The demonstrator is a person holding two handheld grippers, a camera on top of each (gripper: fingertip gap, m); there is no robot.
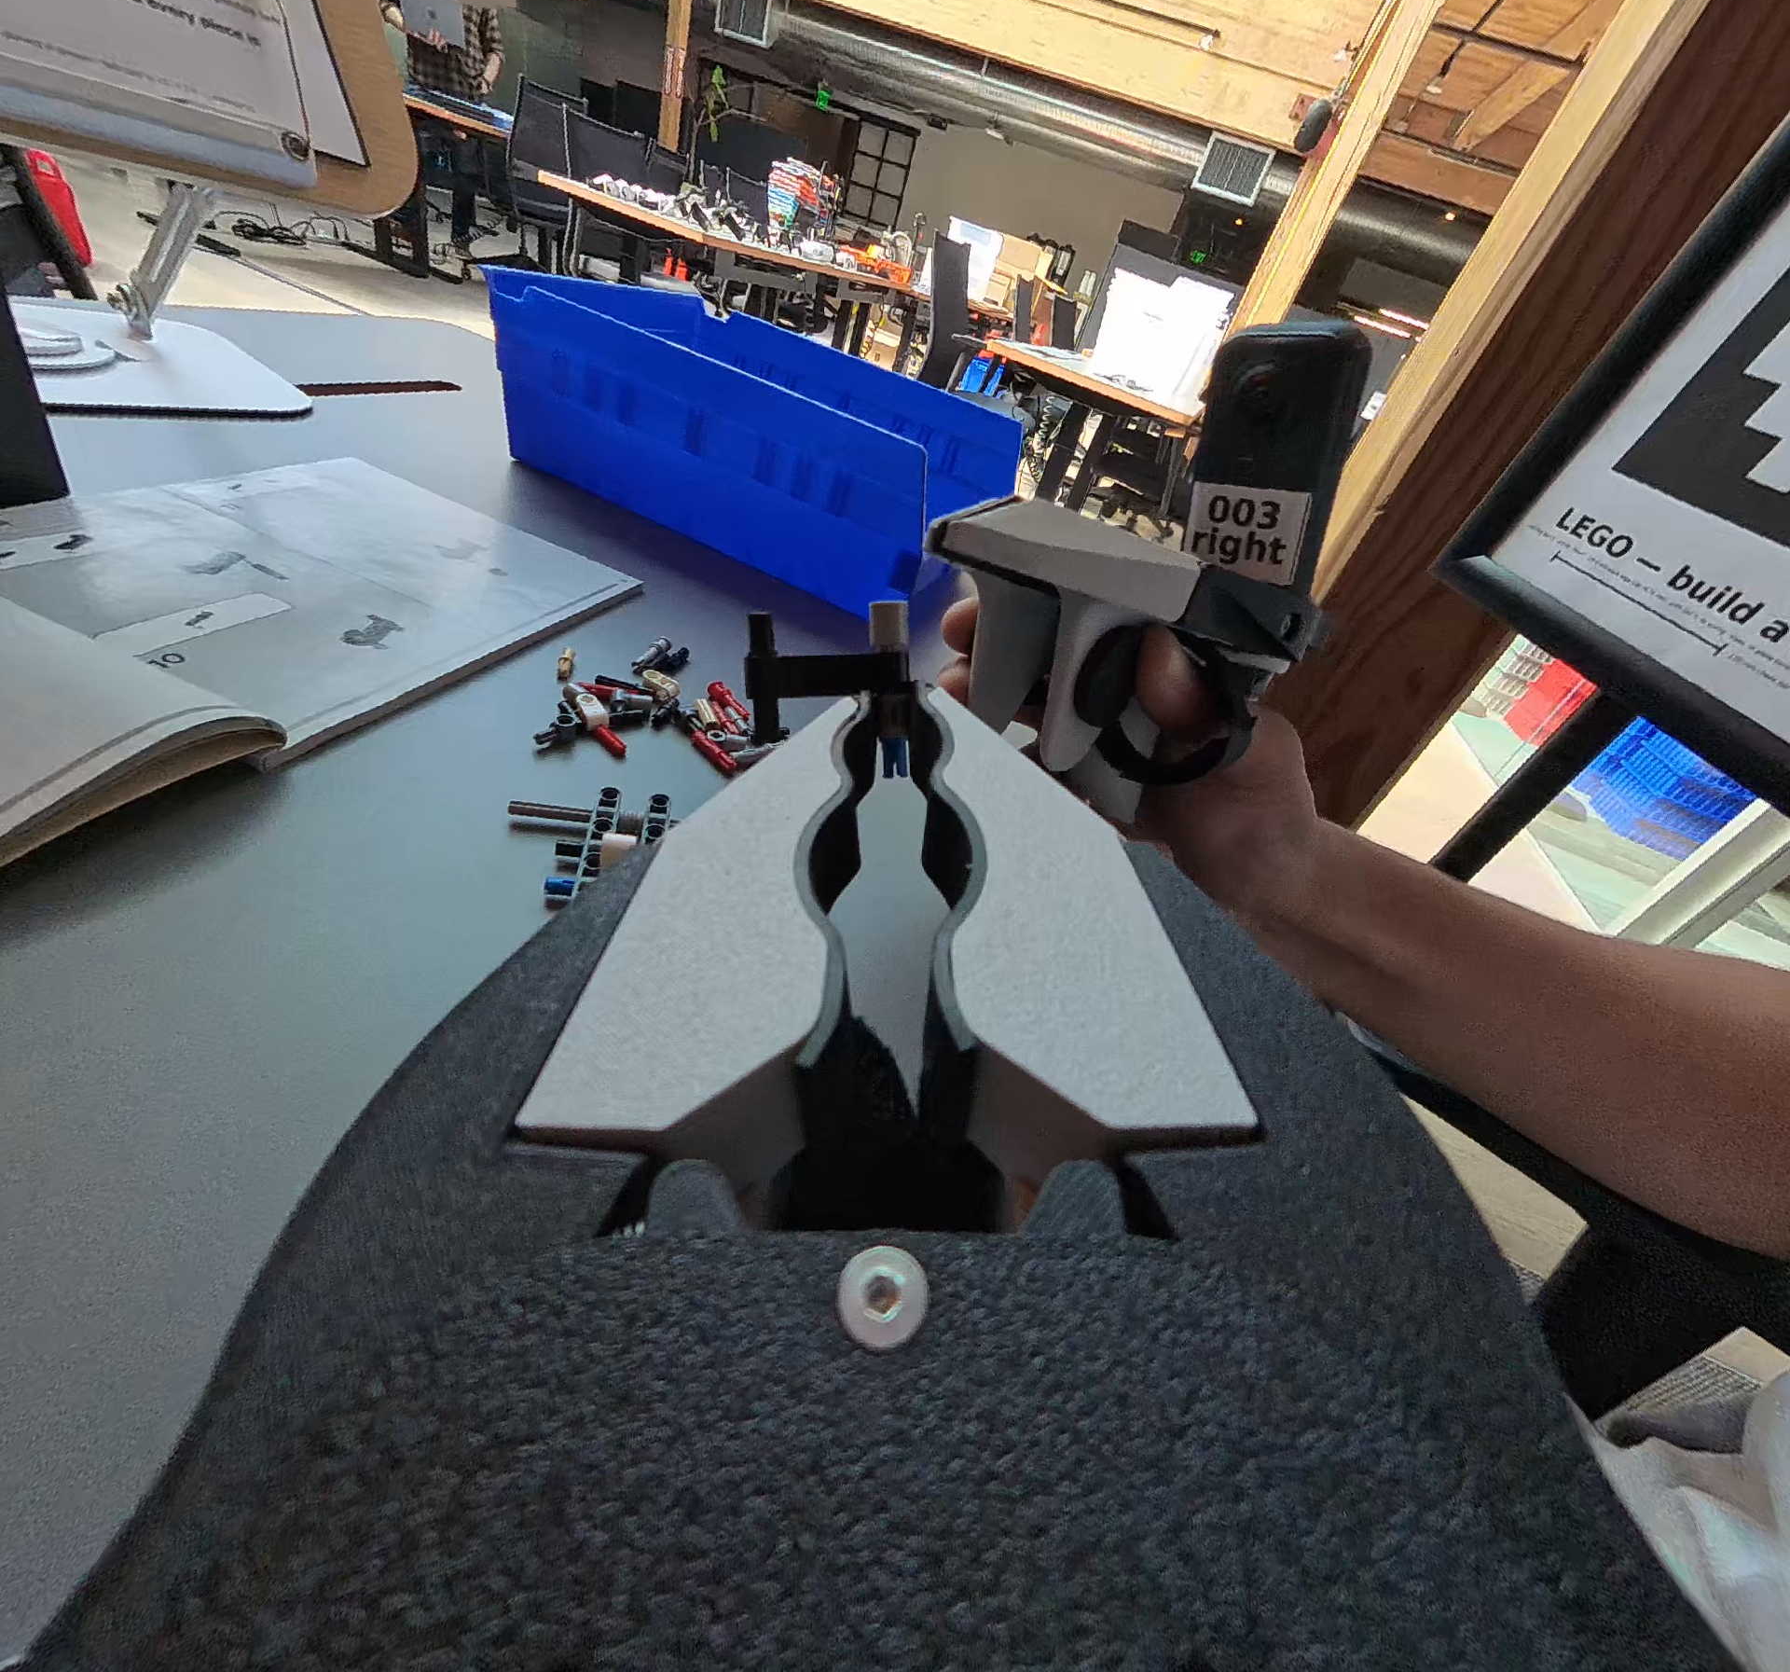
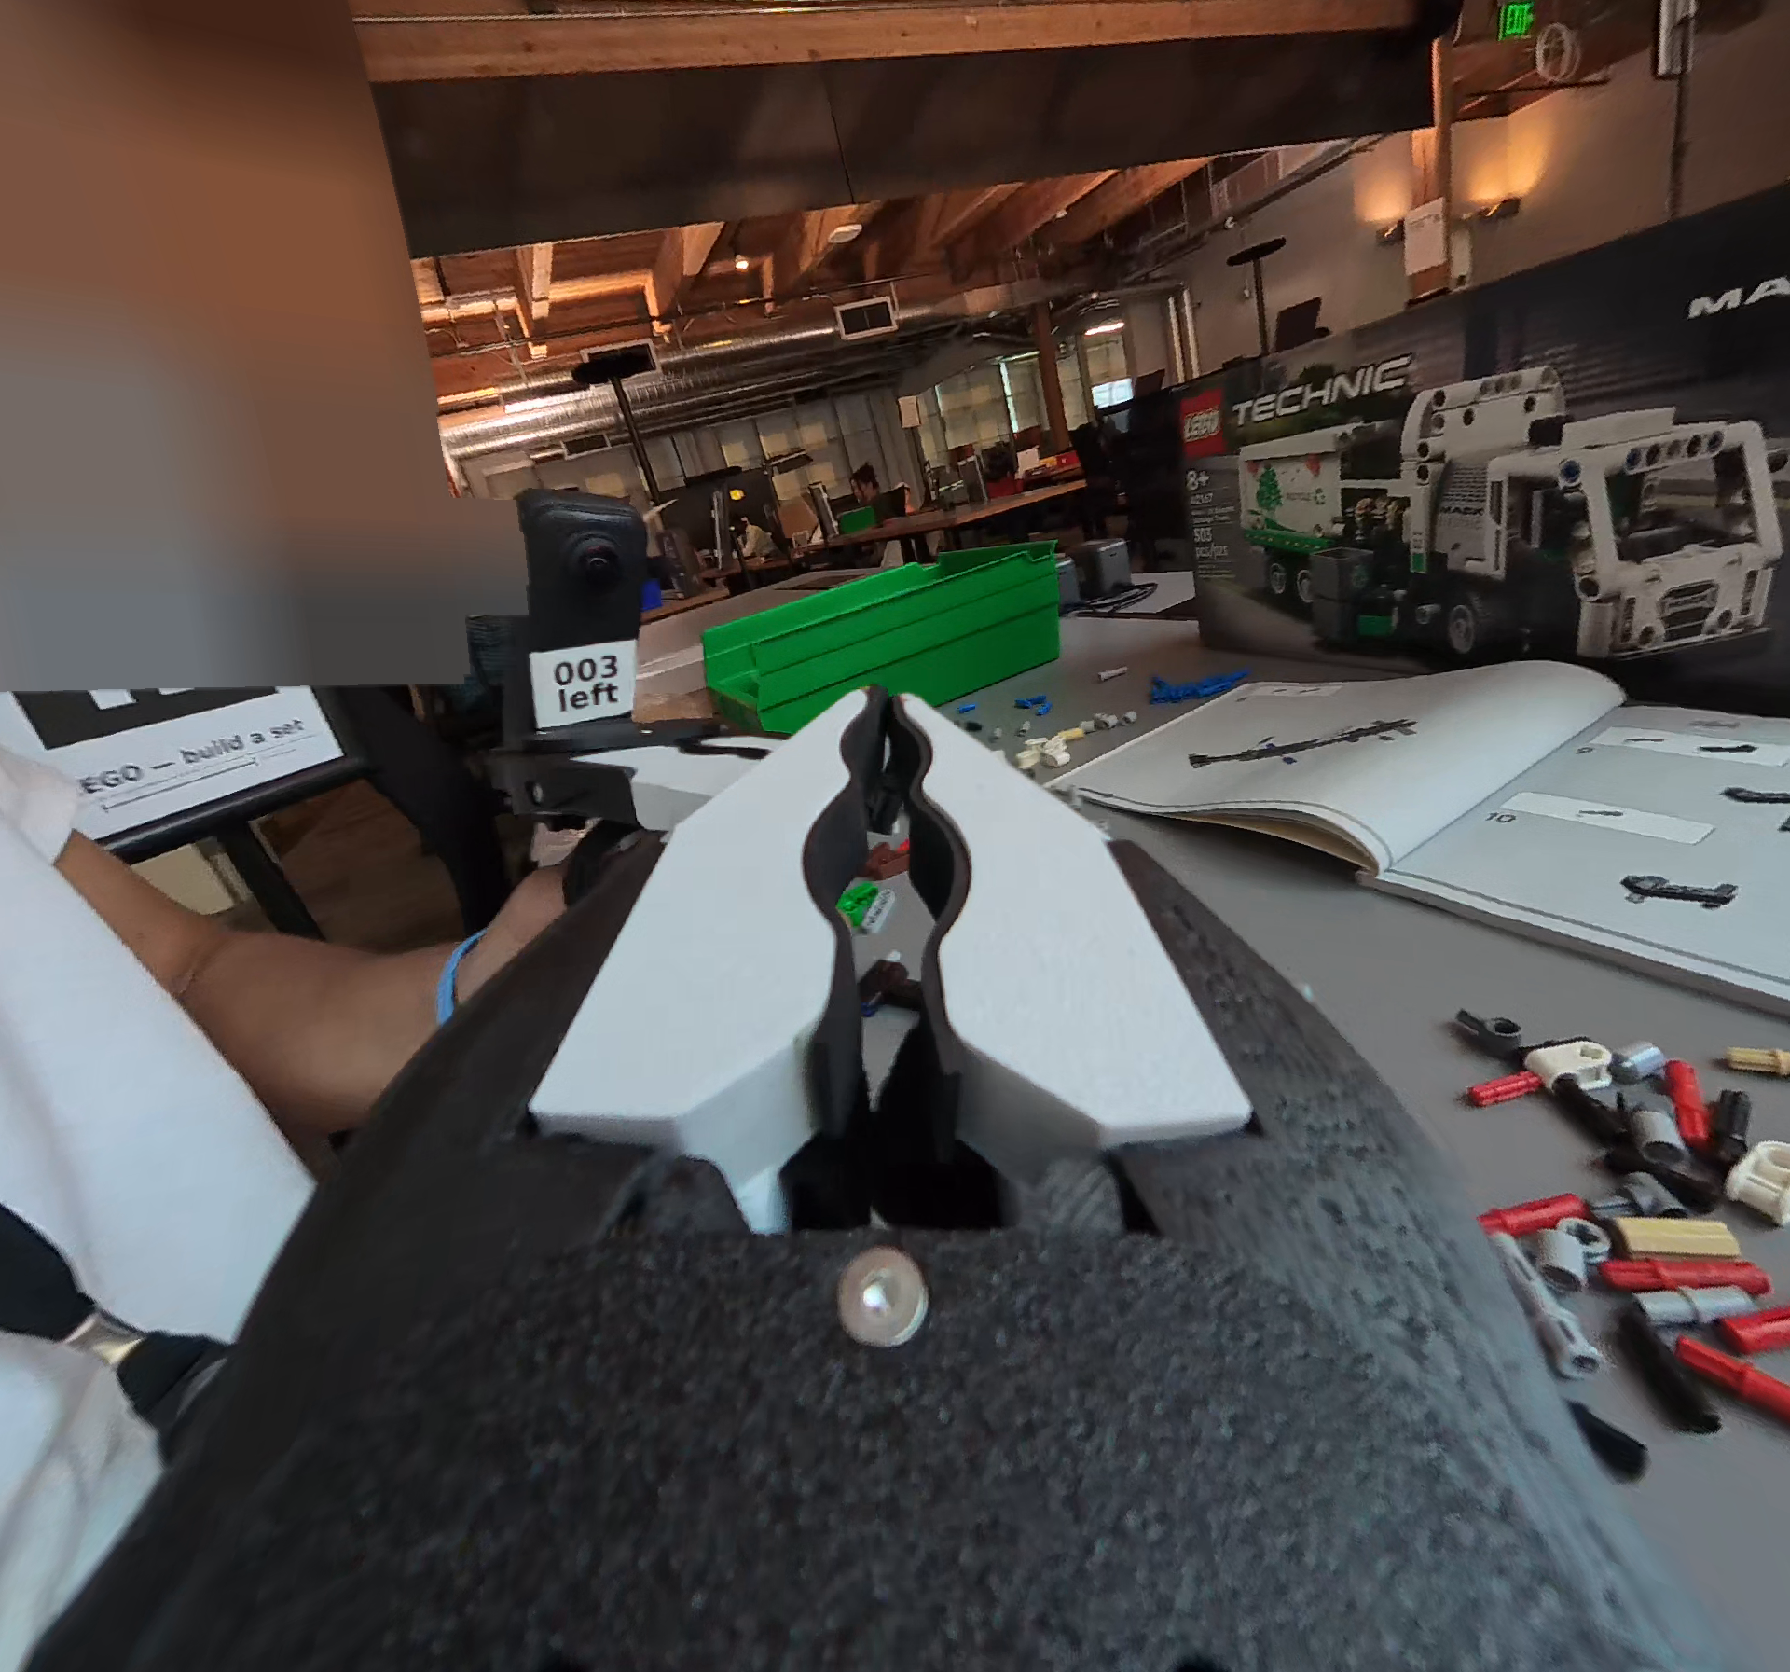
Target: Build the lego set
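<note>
Left wrist view: left gripper (image 1: 893,723) jaws clamp small black pin-and-beam Lego assembly (image 1: 831,671); right gripper (image 2: 891,734) jaws nearly closed, pinching small black piece (image 2: 883,802); loose pins (image 1: 644,700) at 10 o'clock.

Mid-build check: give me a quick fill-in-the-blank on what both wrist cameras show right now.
1. The left gripper is shut on a small black lego assembly with a ____ pin at its bottom.
2. The long plastic bin behind the loose pieces in the left wrist view is ____.
3. The plastic bin in the right wrist view is ____.
4. The paper instruction booklet lies ____ on the grey table.

Missing: blue; blue; green; open
</note>
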